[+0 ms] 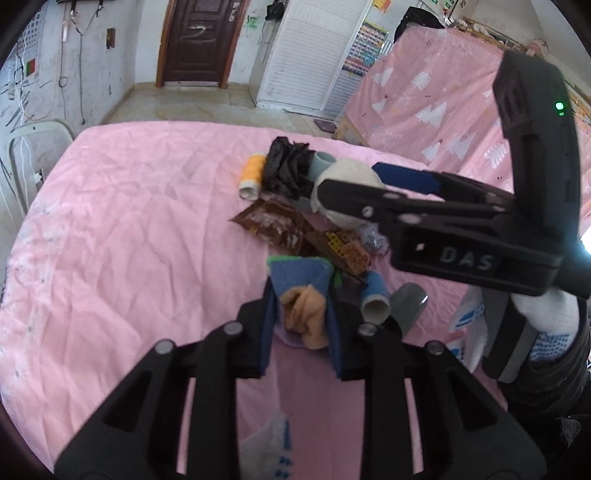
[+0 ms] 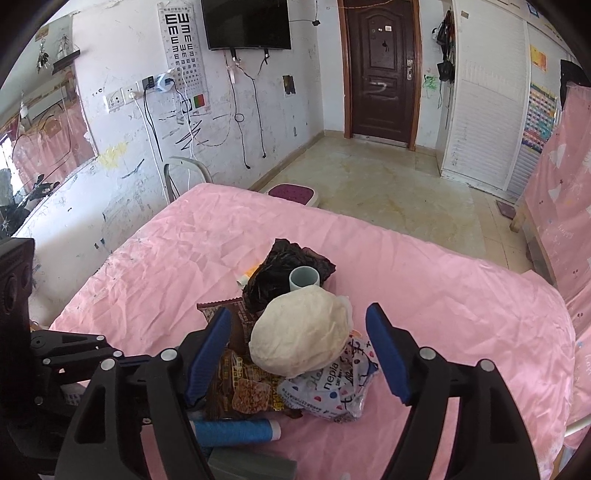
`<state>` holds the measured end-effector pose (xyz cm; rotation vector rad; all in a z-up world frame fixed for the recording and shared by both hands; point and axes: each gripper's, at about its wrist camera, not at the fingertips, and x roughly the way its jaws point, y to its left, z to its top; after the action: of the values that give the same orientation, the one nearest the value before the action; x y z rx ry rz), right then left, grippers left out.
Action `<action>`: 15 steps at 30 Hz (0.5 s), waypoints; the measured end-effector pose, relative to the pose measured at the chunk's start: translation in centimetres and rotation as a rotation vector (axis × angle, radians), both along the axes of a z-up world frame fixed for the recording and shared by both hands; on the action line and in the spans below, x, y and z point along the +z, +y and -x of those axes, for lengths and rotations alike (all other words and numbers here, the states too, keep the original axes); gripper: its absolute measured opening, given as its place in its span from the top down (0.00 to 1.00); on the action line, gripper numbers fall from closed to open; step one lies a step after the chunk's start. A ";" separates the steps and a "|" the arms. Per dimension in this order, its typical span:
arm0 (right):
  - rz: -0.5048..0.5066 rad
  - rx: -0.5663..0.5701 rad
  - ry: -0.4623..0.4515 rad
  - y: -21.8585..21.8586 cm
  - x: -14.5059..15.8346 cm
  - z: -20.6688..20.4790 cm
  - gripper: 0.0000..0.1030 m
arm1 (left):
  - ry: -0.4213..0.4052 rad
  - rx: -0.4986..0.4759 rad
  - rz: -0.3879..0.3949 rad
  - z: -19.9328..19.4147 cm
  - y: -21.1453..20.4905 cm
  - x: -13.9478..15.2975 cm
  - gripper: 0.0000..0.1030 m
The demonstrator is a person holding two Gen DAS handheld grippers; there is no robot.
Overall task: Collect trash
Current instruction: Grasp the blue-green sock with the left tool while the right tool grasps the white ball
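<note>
Left gripper [image 1: 301, 325]: we note its blue pads clenched on a tan crumpled scrap [image 1: 306, 317], at the near edge of the trash pile [image 1: 295, 225] on the pink sheet [image 1: 129, 221]. Right gripper [image 2: 299, 354]: we see jaws spread, straddling a cream wad [image 2: 301, 332] atop snack wrappers [image 2: 251, 391], pads not touching it.

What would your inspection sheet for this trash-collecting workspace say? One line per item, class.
Surface: pink bedsheet, wrinkled.
Job's things: white wad, brown wrappers, printed bag, black bag.
Clutter: cup, blue spool, orange spool.
Grippers: left gripper shut on tan scrap; right gripper open, fingers either side of the wad.
Cables: several hang on the wall.
Surroundings: door, television.
</note>
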<state>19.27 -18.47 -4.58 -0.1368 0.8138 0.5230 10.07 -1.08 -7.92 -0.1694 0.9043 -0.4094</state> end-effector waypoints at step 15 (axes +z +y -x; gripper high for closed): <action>-0.088 -0.002 -0.049 -2.4 2.7 2.0 0.58 | -0.129 0.091 -0.064 2.5 1.3 4.9 0.78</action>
<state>17.29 -20.83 -1.84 -0.0676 0.7420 0.5508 7.56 0.21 -3.02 -0.1236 0.7784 -0.3027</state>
